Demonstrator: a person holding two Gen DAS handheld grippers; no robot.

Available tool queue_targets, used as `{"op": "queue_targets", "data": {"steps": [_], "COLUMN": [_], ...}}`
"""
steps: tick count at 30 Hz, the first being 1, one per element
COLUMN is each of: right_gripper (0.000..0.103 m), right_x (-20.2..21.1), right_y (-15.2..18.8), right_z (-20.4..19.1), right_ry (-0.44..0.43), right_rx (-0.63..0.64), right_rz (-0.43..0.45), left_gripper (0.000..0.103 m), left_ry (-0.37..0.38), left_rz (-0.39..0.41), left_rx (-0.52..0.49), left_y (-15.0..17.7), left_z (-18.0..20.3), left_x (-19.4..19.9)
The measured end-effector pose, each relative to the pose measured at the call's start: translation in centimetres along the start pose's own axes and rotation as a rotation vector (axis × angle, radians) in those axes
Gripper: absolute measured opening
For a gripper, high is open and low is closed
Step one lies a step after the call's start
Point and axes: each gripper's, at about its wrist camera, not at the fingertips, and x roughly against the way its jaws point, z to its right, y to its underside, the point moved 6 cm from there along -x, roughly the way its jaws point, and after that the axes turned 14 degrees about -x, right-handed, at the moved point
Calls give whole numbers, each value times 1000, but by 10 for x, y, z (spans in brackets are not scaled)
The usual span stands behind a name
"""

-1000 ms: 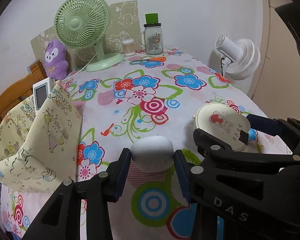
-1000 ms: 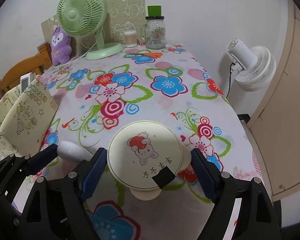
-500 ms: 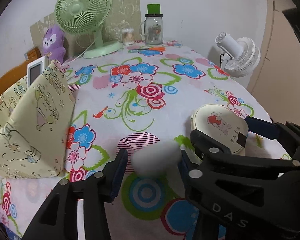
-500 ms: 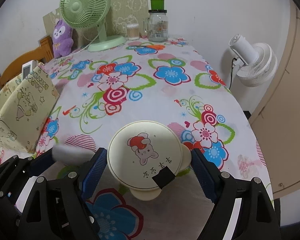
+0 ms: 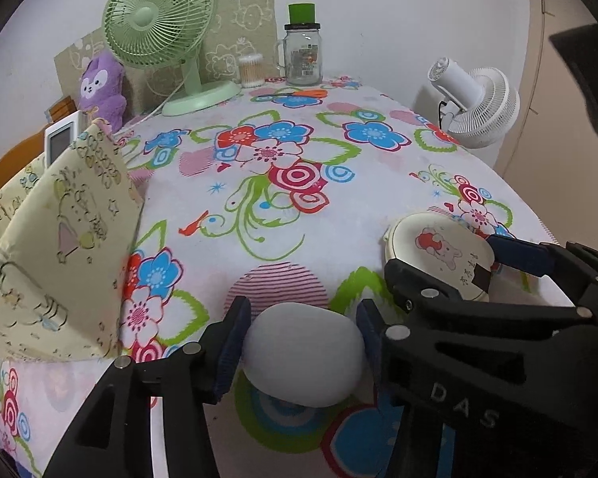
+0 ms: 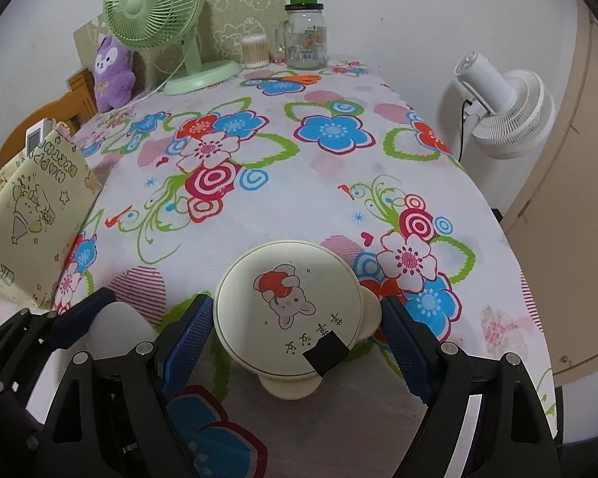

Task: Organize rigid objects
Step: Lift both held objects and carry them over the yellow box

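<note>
While my left gripper (image 5: 301,342) is easing its jaws apart, the left view shows the white pebble (image 5: 303,352) lying between them on the flowered cloth (image 5: 259,215); the left pad looks just clear of it, though I cannot tell whether the right pad has let go. I judge this the release step: the pebble is set down near the table's front edge, just beside the round case (image 5: 438,255). A yellow bag (image 5: 63,247) stands off to the left with a remote (image 5: 61,141) poking out of it. From the right view, my right gripper (image 6: 295,336) is spread wide around the case (image 6: 287,306), its left pad against the rim and its right pad near the case's small side ear; the case seems held, though I cannot tell whether it is off the cloth. The pebble (image 6: 119,326) shows at the lower left, between the other jaws. Next, I reckon, the left gripper must open fully and back straight off without nudging the pebble, then the case needs placing.
</note>
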Motion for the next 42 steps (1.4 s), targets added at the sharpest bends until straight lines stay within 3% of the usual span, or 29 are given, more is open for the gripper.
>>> {"op": "queue_targets", "data": {"steps": [18,42], "right_gripper": [85,85], "right_x": [11,73], "right_y": [12,0], "right_z": [-10,-32], "right_ry": [-7,-14], "right_rx": [20,43], "right_rz": [9,108], "left_gripper": [57,57], "left_ry": [-40,-70], "left_rz": [22,78], "left_rx": [-7,7], "left_y": [12,-4], "left_z": [-1,-14], "left_x": [16,72]}}
